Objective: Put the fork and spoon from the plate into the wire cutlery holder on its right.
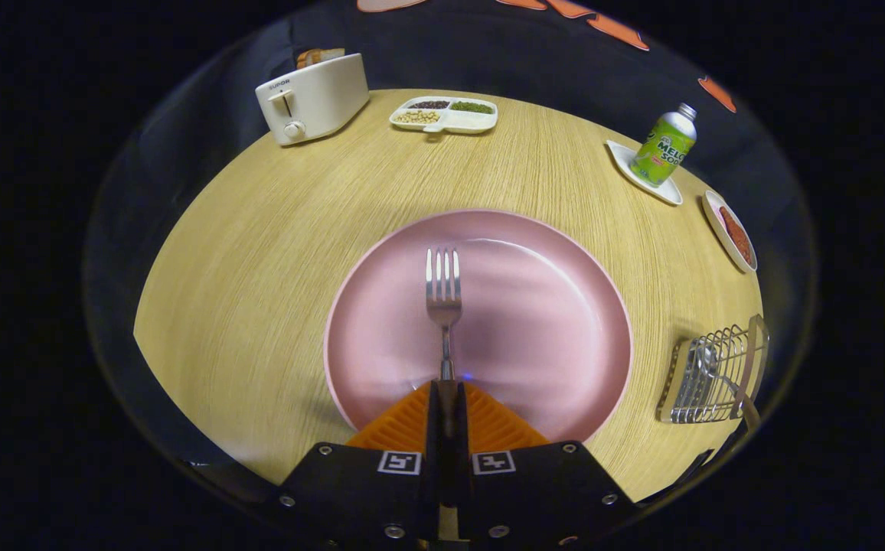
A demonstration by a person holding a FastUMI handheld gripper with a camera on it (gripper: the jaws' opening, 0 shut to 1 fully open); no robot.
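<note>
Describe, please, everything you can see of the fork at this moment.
The fork looks like shiny metal, with four tines and a slim handle. Its handle end is clamped between the fingers of the gripper, which is shut on it. The tines point straight ahead, over the pink plate; whether it touches the plate is unclear.

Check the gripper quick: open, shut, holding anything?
Gripper: shut on the fork by its handle, tines pointing ahead over the pink plate.

Fork (443,295) on plate (534,321); holder (714,375) right.
</note>
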